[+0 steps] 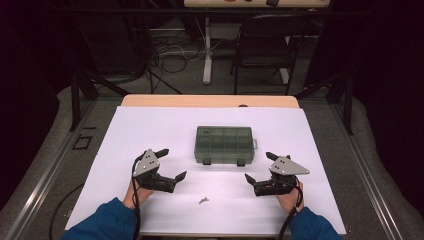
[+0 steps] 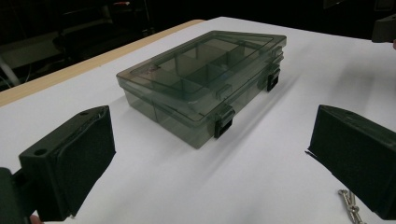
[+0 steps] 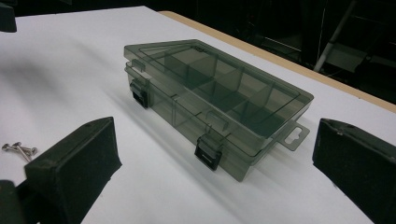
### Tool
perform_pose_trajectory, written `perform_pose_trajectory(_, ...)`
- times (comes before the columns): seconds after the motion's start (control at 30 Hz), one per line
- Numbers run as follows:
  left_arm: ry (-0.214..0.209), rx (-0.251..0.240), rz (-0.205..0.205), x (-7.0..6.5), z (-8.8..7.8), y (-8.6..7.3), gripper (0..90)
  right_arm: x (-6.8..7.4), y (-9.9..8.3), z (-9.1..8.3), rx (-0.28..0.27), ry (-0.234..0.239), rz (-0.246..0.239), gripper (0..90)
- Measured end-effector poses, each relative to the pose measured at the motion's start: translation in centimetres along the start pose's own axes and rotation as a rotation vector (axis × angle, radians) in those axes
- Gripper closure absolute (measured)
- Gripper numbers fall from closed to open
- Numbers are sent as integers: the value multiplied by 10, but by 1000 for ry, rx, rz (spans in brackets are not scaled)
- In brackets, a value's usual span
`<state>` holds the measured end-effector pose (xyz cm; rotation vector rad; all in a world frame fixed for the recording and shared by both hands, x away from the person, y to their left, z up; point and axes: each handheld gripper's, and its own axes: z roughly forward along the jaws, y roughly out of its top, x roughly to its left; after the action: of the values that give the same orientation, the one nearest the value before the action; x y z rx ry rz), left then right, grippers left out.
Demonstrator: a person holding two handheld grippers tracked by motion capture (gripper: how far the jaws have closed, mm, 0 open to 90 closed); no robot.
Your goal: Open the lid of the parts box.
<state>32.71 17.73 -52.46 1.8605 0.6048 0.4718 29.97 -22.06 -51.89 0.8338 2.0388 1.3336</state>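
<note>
**Both grippers spread wide, flanking the closed organizer box**

A smoky, see-through organizer box [image 1: 224,145] lies flat on the white counter [image 1: 150,125], lid down and both dark latches [image 2: 223,120] fastened along its near edge. The left gripper [image 1: 171,164] hovers near the box's near-left corner, jaws spread wide and holding nothing. The right gripper [image 1: 260,166] hovers near the box's near-right corner, jaws likewise spread and empty. Neither touches the box. A few small metal screws [image 1: 203,200] lie on the counter on the near side of the box, between the two grippers. The box's inner dividers show through the lid, and a hang tab [image 3: 295,135] sticks out from its right end.
</note>
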Motion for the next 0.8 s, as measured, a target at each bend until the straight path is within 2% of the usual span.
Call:
perform_pose_trajectory(0.03,11,1,5,0,1,1,0,-1,0,0,7,-6,-2,0)
perform_pose_trajectory(0.07,-7,5,5,1,3,2,0,-3,0,1,2,3,1,0)
perform_pose_trajectory(0.17,-20,17,8,3,8,4,0,-7,1,4,14,6,11,0)
perform_pose_trajectory(0.2,-22,18,6,3,9,4,0,-9,2,4,34,15,9,0)
perform_pose_trajectory(0.23,-24,21,8,3,10,4,0,-9,2,4,34,15,9,0)
perform_pose_trajectory(0.27,-26,26,10,3,12,5,0,-9,2,6,10,6,9,0)
perform_pose_trajectory(0.43,-47,39,19,4,17,8,0,-12,5,8,22,22,0,0)
perform_pose_trajectory(0.57,-55,49,10,7,23,10,0,-16,6,12,33,30,5,0)
perform_pose_trajectory(0.7,-44,60,19,8,26,10,0,-18,7,15,71,42,-8,0)
perform_pose_trajectory(0.8,-44,67,19,10,27,11,1,-18,7,17,66,49,-7,0)
